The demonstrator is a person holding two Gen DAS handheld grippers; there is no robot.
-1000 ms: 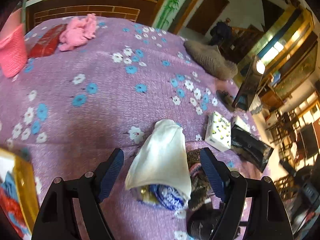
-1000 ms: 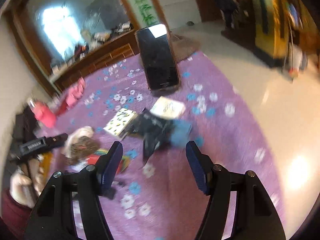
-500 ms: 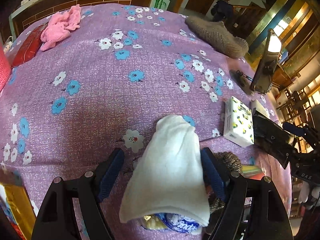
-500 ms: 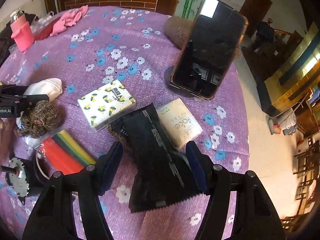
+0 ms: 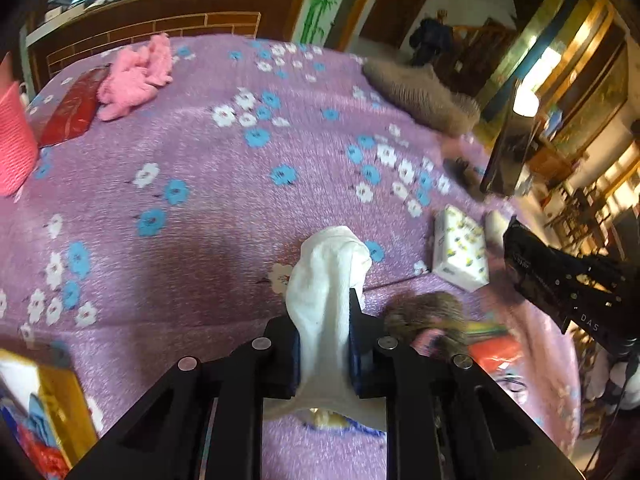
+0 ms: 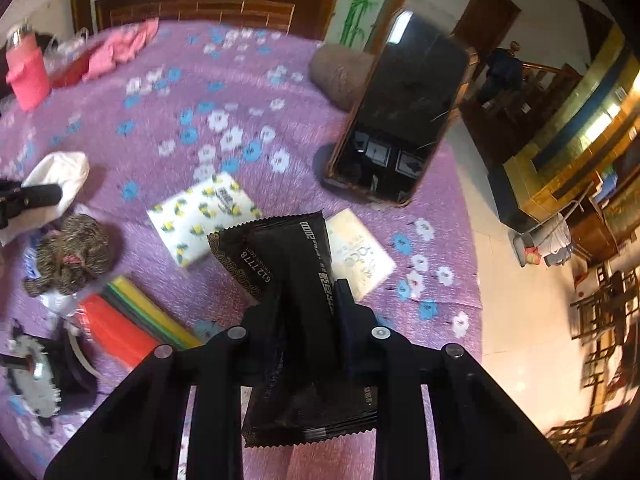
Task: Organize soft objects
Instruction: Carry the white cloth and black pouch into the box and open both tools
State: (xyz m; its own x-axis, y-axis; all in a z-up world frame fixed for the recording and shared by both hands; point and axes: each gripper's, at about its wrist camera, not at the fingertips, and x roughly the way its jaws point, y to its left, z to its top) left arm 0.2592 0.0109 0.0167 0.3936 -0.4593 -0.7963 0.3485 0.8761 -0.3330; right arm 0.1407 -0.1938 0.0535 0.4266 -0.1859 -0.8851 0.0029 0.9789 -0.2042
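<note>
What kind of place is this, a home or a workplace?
Probably a home living or dining room: a table under a purple floral cloth, a wooden cabinet along the wall, and a wooden staircase by a brown door.

On the table (image 6: 280,80), my left gripper (image 5: 324,344) pinches a sock (image 5: 326,280); right of it, my right gripper (image 6: 308,320) clamps a pouch (image 6: 296,280), tissue pack (image 6: 204,216) just beyond.

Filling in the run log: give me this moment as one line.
left gripper: shut on white sock | right gripper: shut on black packet | surface: purple floral cloth
</note>
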